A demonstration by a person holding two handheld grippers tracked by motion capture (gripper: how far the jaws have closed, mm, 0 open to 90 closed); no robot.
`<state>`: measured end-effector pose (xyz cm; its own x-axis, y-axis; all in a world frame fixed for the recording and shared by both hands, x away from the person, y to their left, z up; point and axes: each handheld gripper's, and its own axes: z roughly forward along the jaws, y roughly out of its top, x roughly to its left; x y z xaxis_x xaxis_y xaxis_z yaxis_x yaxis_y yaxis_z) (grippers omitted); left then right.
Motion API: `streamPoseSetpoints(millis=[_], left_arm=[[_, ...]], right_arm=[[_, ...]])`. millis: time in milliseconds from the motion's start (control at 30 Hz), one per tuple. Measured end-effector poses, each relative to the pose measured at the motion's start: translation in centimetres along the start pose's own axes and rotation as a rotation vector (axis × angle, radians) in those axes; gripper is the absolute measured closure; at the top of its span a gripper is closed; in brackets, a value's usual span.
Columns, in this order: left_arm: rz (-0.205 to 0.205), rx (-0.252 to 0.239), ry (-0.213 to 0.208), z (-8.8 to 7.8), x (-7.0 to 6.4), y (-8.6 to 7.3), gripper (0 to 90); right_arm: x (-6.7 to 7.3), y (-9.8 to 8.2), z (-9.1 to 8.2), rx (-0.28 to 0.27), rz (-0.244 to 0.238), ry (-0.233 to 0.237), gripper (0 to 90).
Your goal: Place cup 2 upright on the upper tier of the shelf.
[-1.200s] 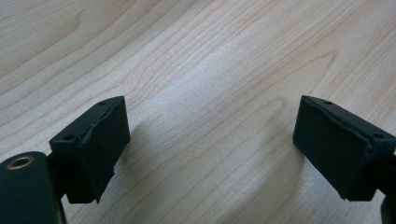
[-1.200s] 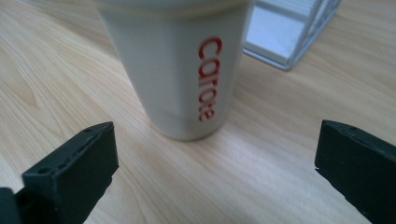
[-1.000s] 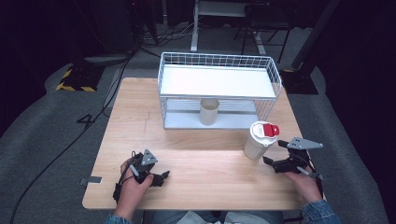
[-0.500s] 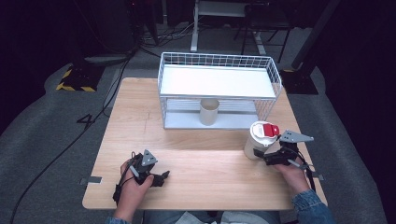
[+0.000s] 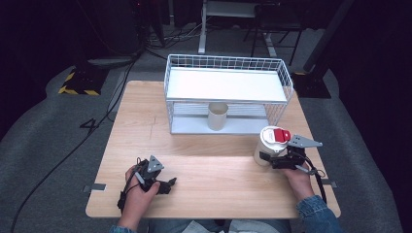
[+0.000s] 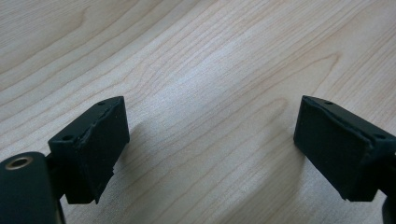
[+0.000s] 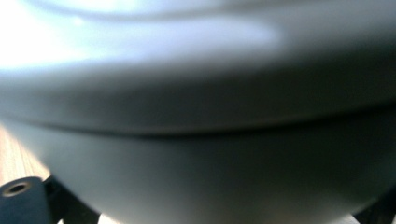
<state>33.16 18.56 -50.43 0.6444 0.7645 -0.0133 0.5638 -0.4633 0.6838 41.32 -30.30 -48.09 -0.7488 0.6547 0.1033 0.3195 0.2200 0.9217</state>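
Note:
A white container (image 5: 268, 145) with a red lid (image 5: 280, 135) stands on the right of the wooden table (image 5: 218, 184). My right gripper (image 5: 267, 159) is at its lower side, jaws spread wide around its base. In the right gripper view the container (image 7: 196, 116) is a close white blur, with black jaw parts only at the bottom corners. I cannot tell whether the jaws touch it. My left gripper (image 5: 167, 185) rests near the front left of the table, open. Its pads (image 6: 93, 149) stand wide apart over bare wood.
A white wire basket shelf (image 5: 226, 62) stands at the back middle of the table, with a beige cup (image 5: 217, 116) under it. Dark floor, cables and stands surround the table. Bare wood lies between the two grippers.
My right gripper has moved left and forward from the table's right edge up to the container. The left gripper and the container have stayed put.

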Motion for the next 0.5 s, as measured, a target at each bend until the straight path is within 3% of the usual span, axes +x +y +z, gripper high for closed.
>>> streamPoseSetpoints(millis=[500], left_arm=[[-0.001,-0.002,0.003,0.00,-0.03,-0.01,11.1]], right_arm=[[0.09,0.05,-0.09,0.007,-0.026,-0.010,9.5]])
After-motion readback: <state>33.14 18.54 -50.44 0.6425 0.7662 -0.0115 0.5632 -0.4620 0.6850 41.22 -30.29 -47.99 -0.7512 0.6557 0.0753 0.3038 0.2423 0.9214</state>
